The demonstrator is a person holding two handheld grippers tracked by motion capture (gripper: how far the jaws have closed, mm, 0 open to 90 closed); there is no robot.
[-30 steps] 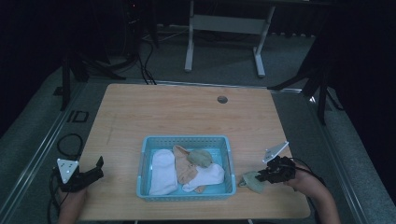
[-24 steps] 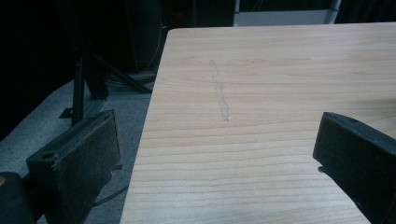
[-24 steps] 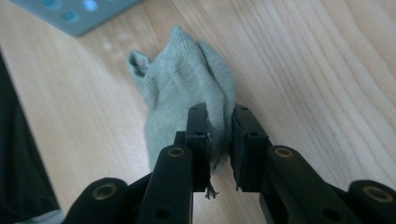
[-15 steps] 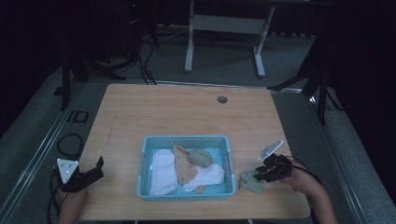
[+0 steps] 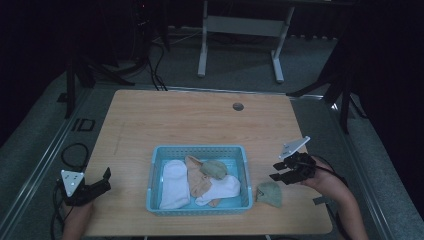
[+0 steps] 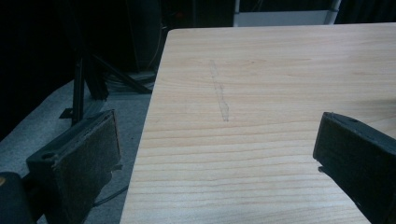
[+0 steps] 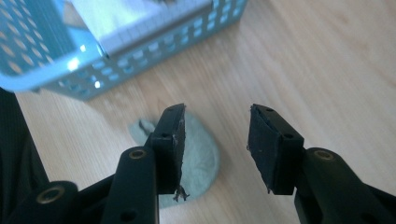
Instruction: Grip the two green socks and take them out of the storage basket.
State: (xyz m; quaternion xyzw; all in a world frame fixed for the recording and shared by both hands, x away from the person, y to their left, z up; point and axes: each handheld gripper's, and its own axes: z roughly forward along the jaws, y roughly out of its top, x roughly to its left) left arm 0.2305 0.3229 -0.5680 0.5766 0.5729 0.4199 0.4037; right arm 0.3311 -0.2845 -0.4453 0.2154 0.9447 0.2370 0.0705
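Dim room, pale wood-grain table (image 5: 200, 125). Left gripper (image 5: 102, 182) at 8 o'clock, jaws wide, empty, idle. Perforated blue plastic basket (image 5: 198, 151) at centre, soft socks inside. Green sock (image 5: 270, 193) lay limp on table at 4 o'clock, released. Right gripper (image 5: 276, 170) above it, jaws just opened, nothing between. Judged: next sock needs reach into basket.

One table (image 5: 150, 125). One blue basket (image 5: 200, 151). Inside it, at least four soft cloth pieces: one white (image 5: 174, 182), one peach (image 5: 196, 181), one green (image 5: 214, 168), one more white (image 5: 224, 188); exact count hard to tell where they overlap. One green piece (image 5: 270, 193) outside on the tabletop. Two grippers: left (image 5: 102, 181), right (image 5: 278, 172). One round hole (image 5: 238, 106) in the tabletop.
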